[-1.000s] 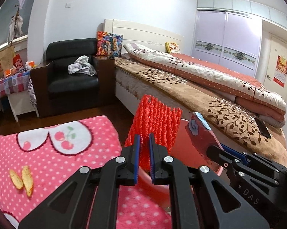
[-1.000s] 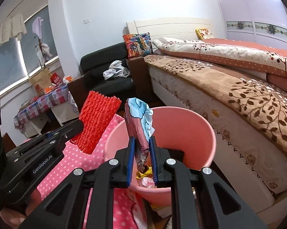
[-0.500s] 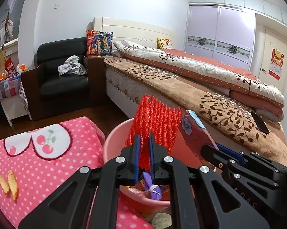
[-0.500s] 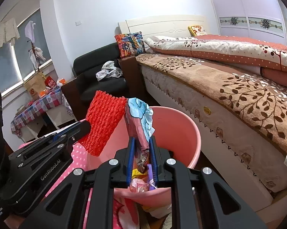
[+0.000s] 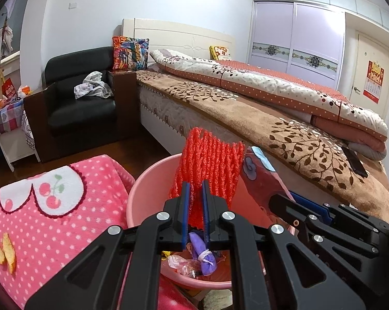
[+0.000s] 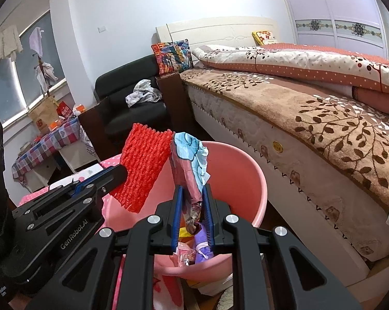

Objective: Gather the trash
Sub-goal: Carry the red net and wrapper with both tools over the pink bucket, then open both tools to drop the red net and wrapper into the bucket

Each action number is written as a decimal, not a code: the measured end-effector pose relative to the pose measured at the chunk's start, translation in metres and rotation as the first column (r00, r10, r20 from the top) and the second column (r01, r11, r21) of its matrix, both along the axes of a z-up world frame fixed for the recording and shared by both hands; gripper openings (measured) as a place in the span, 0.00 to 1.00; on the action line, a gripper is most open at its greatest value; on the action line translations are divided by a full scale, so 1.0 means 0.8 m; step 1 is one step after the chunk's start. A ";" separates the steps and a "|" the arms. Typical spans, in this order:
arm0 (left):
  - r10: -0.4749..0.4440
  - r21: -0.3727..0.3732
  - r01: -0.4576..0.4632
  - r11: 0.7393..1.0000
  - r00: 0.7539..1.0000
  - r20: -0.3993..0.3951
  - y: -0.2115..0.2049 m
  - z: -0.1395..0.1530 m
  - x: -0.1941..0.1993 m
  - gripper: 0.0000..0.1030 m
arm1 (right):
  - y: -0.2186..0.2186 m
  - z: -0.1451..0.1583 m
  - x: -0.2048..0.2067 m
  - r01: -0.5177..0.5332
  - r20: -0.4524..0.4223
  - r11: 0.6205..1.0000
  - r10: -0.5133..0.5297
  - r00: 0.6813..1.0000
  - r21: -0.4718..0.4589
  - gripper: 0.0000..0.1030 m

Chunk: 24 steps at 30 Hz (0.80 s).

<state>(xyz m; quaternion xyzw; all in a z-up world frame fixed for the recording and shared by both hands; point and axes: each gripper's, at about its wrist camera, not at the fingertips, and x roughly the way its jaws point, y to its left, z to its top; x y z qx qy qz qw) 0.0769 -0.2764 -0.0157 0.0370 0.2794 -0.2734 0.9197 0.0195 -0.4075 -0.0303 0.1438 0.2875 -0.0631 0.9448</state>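
My left gripper (image 5: 194,190) is shut on a red foam fruit net (image 5: 210,160) and holds it over the pink trash bin (image 5: 142,188). My right gripper (image 6: 192,193) is shut on a crumpled snack wrapper (image 6: 189,160) with a pale blue top, also over the bin (image 6: 235,170). The net shows in the right wrist view (image 6: 142,162) and the wrapper in the left wrist view (image 5: 256,175). Inside the bin lie a purple bag (image 5: 202,253) and other wrappers.
A pink polka-dot cloth (image 5: 52,206) covers the surface at left, with orange peel pieces (image 5: 3,250) on it. A bed (image 5: 272,118) runs along the right. A black armchair (image 5: 75,103) stands behind, and a checked-cloth table (image 5: 0,113) at far left.
Both grippers have moved forward and right over the bin with their loads still held. The bin's inside and its trash have come into view.
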 end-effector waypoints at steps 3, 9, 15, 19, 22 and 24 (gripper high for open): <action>-0.001 0.004 0.001 1.000 1.000 -0.007 -0.001 -0.004 0.004 0.08 | 0.000 -0.001 0.003 -0.001 -0.006 1.000 0.001 1.000 -0.001 0.15; -0.004 0.003 0.004 1.000 1.000 -0.024 -0.004 -0.009 0.010 0.09 | 0.001 -0.005 0.010 0.000 -0.016 1.000 0.000 1.000 -0.003 0.16; -0.005 -0.010 0.004 1.000 0.999 -0.038 -0.002 -0.011 0.013 0.09 | 0.002 -0.010 0.014 -0.001 -0.022 1.000 0.001 1.000 -0.006 0.16; -0.004 -0.012 0.003 1.000 0.998 -0.061 0.000 -0.013 0.018 0.10 | 0.003 -0.012 0.016 -0.005 -0.025 1.000 0.004 1.000 -0.008 0.16; -0.002 -0.012 0.001 1.000 0.998 -0.070 0.001 -0.014 0.020 0.22 | 0.003 -0.013 0.017 -0.008 -0.027 1.000 0.008 1.000 -0.010 0.21; 0.002 -0.014 -0.003 1.000 0.998 -0.069 0.002 -0.014 0.020 0.28 | 0.003 -0.013 0.017 -0.010 -0.026 1.000 0.010 1.000 -0.009 0.26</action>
